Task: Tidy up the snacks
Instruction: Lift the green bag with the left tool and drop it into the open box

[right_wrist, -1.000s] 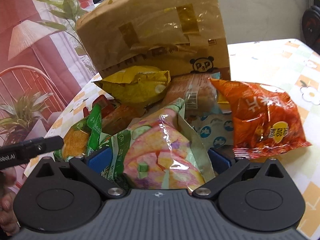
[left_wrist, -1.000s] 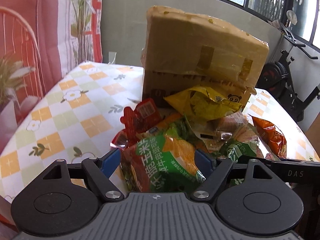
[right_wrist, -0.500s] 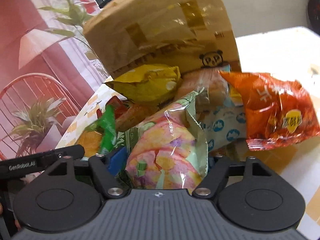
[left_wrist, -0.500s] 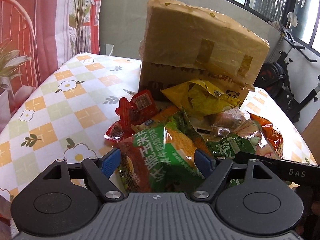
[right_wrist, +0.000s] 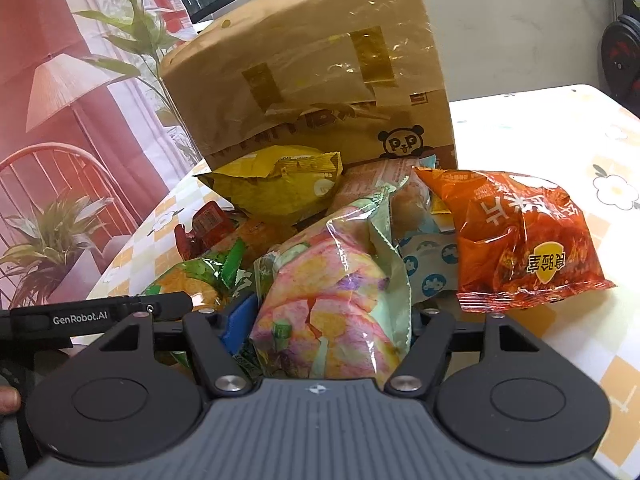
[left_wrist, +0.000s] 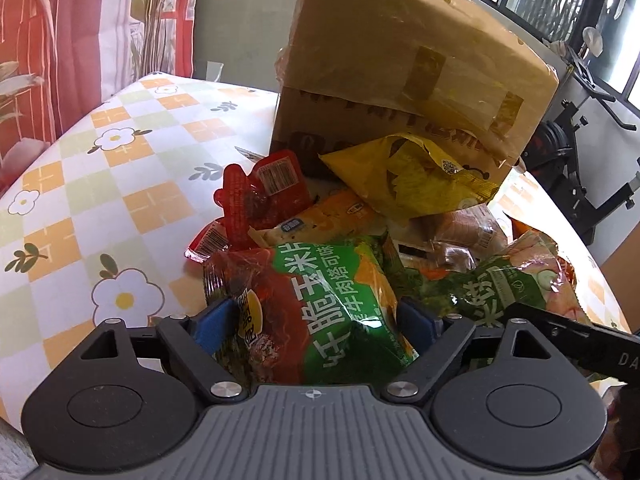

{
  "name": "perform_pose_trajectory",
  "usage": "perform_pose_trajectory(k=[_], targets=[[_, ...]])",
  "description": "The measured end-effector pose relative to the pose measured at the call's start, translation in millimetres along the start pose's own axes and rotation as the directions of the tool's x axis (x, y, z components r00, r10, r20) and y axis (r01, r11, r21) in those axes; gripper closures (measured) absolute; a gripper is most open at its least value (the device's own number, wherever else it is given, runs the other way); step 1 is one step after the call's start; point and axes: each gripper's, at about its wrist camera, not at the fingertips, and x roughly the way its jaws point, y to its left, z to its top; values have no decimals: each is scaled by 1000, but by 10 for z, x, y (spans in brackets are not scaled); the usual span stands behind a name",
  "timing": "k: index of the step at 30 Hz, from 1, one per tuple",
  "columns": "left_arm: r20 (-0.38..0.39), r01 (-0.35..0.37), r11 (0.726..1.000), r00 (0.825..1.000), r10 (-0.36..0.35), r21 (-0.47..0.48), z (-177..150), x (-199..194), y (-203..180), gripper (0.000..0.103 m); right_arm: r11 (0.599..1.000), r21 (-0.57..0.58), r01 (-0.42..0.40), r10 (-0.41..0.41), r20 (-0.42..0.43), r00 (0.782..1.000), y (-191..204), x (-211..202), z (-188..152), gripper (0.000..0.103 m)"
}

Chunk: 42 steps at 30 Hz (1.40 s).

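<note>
A pile of snack bags lies on the flowered tablecloth in front of a taped cardboard box [left_wrist: 400, 80]. My left gripper [left_wrist: 314, 316] holds a green and red corn chip bag [left_wrist: 320, 304] between its blue pads, low over the pile; its jaws are opening and the pads still touch the bag's sides. My right gripper [right_wrist: 332, 316] is shut on a pink and pale green bag [right_wrist: 332, 280]. A yellow bag [right_wrist: 280, 188] leans on the box. An orange bag [right_wrist: 520, 240] lies at the right. Small red packets [left_wrist: 260, 196] sit at the pile's left edge.
The tablecloth [left_wrist: 120, 184] stretches out to the left of the pile. The cardboard box [right_wrist: 312, 80] stands tall behind the snacks. An exercise bike [left_wrist: 580, 152] stands beyond the table's far right edge. A red printed backdrop with a plant [right_wrist: 60, 120] is at the left.
The right gripper's jaws have closed onto the pink and green bag. The left gripper has sunk toward the pile with the green bag, and its pads now stand slightly wider.
</note>
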Motion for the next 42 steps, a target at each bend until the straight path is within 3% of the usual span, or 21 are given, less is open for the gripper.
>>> perform_pose_trajectory(k=[7,21,25,29,36,42], targets=[[89,-10,999,996,5,48,-57,-193,-71,33,1000,10,-5,5,5,1000,-10,-21,-10,34],[231,2,995,973,-25,100,27,-576,-174,35,996,-84,33,-22,124,992,181,-349,101,35],[302,7,996,953,-35,93,155,-770,-150,35,991,-127,31,-7,182,983,253,-498,174,35],[392,-17,990,919,-38,137,345,-992,-219,35,988,-155,24,14,241,970,306,-639,332,35],[488,-7,987,869,-75,164,899,-1178,-327,35,990,-144,5,42,321,946,322,-854,931,35],[550,-30,977,830,-94,212,1351,-1153,-527,35,973,-210,91,13,447,894,381,-922,1528,35]])
